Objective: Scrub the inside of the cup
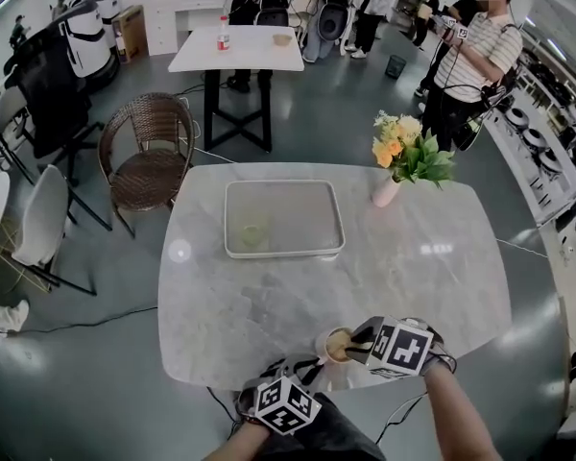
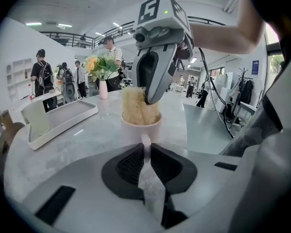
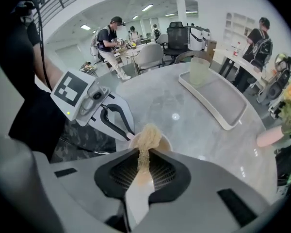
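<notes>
the cup (image 2: pixel 140 128) sits on the table (image 1: pixel 413 257) right at the tips of my left gripper (image 2: pixel 145 152). that gripper's jaws are nearly together, pinched on the cup's handle (image 2: pixel 145 141), a pale strip running up between the pads. the cup's mouth faces up and a tan, fibrous scrubber (image 3: pixel 148 137) fills it, bulging above the rim.

my right gripper (image 3: pixel 143 168) comes down steeply on the cup from above, jaws drawn close and clamped on the scrubber's upper end, with the rest of the wad pushed down inside the cup just past its tips. seen from my left gripper, the right one's fingers stand in the cup's mouth, against the scrubber's right side. the two grippers meet at the cup, left one low and nearer my body, right one beside it on my right.

beyond both grippers, well apart from the cup, a white tray (image 1: pixel 284 254) lies mid-table with a pale green tumbler (image 1: pixel 252 233) standing in it. farther off to the right of the tray, a pink vase (image 1: pixel 386 192) holds yellow flowers (image 1: pixel 396 142).
</notes>
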`<state>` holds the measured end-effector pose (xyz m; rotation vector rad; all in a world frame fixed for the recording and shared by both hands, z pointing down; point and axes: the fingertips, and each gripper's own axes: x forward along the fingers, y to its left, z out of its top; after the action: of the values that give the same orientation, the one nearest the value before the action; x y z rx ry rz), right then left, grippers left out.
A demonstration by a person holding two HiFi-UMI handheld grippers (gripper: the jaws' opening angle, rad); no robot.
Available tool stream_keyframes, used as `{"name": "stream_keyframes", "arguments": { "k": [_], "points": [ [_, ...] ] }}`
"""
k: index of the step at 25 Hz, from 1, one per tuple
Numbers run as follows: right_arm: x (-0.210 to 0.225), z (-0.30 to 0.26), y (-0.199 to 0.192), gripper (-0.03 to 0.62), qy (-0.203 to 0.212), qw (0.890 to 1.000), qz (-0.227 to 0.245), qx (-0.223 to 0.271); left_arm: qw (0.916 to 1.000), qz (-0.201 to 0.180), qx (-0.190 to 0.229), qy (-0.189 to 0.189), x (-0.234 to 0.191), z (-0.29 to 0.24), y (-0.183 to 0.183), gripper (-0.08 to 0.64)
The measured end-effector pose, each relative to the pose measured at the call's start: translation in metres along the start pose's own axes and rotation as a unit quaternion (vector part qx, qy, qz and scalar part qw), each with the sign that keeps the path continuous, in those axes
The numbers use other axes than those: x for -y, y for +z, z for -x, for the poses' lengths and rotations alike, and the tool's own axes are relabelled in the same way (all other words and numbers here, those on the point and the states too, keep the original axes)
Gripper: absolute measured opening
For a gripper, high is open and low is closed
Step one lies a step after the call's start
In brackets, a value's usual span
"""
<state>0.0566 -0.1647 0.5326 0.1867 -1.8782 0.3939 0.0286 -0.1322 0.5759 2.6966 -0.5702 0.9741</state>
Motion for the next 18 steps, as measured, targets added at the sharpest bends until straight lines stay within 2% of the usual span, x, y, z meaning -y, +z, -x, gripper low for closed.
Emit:
{"name": "stream_keyframes", "arguments": {
  "k": [3,6,9,12,15,18],
  "points": [
    [0.003,-0.011,-0.003,0.060,-0.051,0.996,0.055,-0.042,1.0000,-0.001,-0.001,0.000,0.000,-0.001,-0.001,0.051],
    [0.011,-0.030,-0.007,0.060,-0.102,0.985,0.111,-0.089,1.0000,-0.003,0.000,0.001,-0.002,0.000,0.001,0.051],
    [0.006,-0.048,-0.013,0.060,-0.110,0.980,0.125,-0.111,1.0000,0.003,0.003,-0.005,0.007,0.002,-0.002,0.051],
    [0.008,-0.046,-0.010,0.060,-0.075,0.989,0.087,-0.089,1.0000,-0.003,0.005,0.000,0.001,-0.002,0.002,0.051],
    [-0.013,-0.029,-0.003,0.060,-0.032,0.998,0.030,-0.035,0.9999,0.010,0.003,0.000,0.008,0.006,-0.001,0.051],
    [-0.026,-0.009,-0.003,0.060,-0.044,0.998,-0.033,0.035,0.9999,0.012,0.002,0.009,0.014,0.007,-0.007,0.052]
  ]
}}
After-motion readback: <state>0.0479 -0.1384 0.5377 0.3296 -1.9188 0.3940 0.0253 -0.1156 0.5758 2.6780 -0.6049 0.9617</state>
